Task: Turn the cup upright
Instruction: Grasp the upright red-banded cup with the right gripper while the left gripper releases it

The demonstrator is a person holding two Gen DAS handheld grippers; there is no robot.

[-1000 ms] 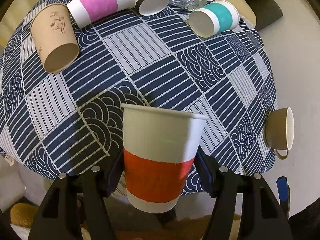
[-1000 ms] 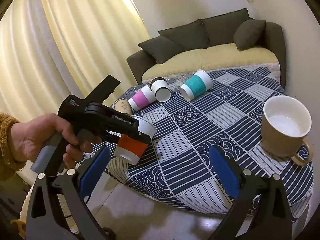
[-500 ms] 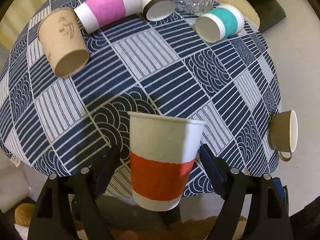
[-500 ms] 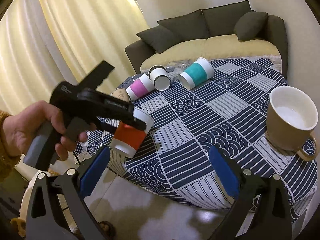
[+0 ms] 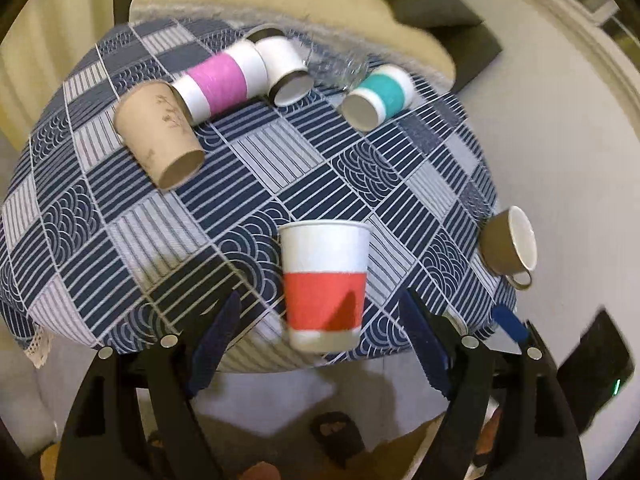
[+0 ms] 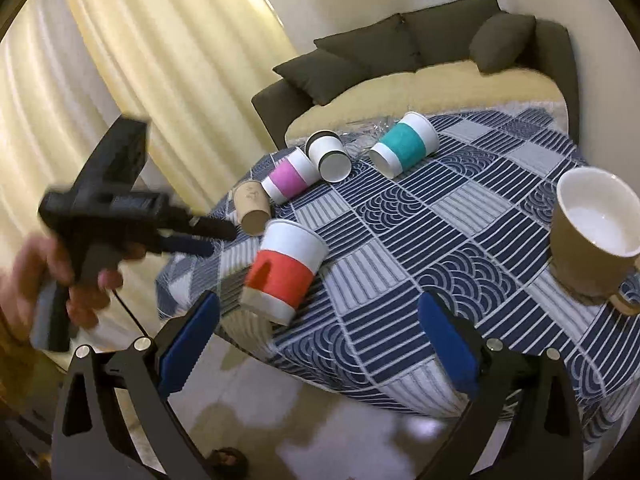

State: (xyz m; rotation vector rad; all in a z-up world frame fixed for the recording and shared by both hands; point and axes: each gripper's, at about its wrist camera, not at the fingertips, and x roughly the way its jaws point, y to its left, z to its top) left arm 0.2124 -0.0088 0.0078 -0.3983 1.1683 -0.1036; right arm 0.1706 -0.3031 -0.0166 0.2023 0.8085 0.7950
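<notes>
A round table draped in a navy-and-white patchwork-patterned cloth (image 6: 460,216) is filling a living room, with a dark grey sofa carrying a cream throw (image 6: 420,76) sitting behind it and pale yellow curtains (image 6: 132,60) hanging at the left. The white paper cup with a red band (image 5: 325,286) is standing mouth-up at the near edge of the tabletop, free between the wide-open jaws of the left gripper (image 5: 320,336), neither blue pad touching it. Along the far edge, a plain brown paper cup (image 5: 160,134) bearing a small dark printed mark too blurred to read, a pink-banded white cup (image 5: 220,82), a black-rimmed white cup (image 5: 285,72) and a teal-banded white cup (image 5: 380,96) are lying on their sides. A tan ceramic mug with a white interior (image 6: 592,232) is standing upright at the right edge. The right gripper (image 6: 320,340) is hanging empty off the near edge, jaws spread wide.
</notes>
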